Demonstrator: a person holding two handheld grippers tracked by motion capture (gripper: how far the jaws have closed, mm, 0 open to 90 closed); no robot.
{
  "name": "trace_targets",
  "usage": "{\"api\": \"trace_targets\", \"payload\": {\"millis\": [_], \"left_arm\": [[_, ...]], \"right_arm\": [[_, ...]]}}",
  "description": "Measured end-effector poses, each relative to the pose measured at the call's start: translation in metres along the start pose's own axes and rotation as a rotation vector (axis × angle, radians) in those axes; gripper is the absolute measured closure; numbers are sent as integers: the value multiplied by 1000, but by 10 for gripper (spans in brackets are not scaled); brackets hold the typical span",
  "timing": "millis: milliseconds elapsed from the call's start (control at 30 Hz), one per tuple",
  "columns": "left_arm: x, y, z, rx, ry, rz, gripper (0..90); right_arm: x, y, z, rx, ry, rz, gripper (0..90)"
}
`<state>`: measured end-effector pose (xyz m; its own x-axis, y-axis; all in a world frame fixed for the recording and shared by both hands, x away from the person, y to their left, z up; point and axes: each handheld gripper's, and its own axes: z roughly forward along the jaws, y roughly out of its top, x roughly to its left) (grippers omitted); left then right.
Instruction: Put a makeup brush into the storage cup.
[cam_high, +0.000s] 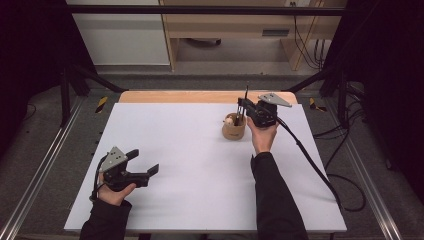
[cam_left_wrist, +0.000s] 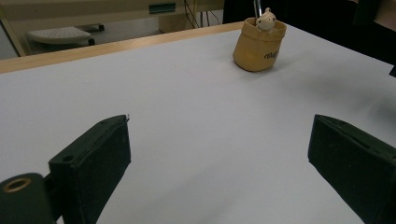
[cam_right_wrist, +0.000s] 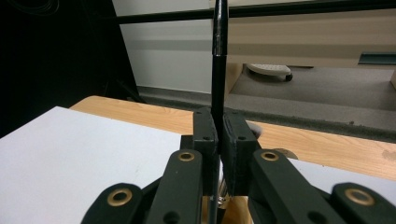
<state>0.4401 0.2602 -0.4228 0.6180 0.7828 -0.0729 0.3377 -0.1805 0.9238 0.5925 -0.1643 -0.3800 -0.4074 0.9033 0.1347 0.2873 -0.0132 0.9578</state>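
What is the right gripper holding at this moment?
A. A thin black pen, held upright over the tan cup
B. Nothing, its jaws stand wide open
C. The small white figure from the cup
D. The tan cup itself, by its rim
A: in the right gripper view the right gripper is shut on the thin black pen, which stands upright between its pads; in the high view it sits right over the tan cup.

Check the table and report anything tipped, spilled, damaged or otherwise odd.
Nothing stands out. The tan holder stands upright on the white table, a small figure on its rim. The right gripper holds a black pen upright over it. The left gripper rests open, apart from them.
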Motion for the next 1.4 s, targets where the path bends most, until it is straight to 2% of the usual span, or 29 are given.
{"api": "trace_targets", "payload": {"millis": [367,933,1267,1400], "left_arm": [[0,0,1,2,1,1,53],[0,0,1,1,3,3,57],[-1,0,1,1,3,6,58],[-1,0,1,2,3,4,58]], "right_arm": [[-3,-5,12,11,-6,0,855],[-2,-22,26,75,-16,-7,855],[-4,-35,29,116,-19,4,855],[-4,-40,30,135,-20,-8,854]]}}
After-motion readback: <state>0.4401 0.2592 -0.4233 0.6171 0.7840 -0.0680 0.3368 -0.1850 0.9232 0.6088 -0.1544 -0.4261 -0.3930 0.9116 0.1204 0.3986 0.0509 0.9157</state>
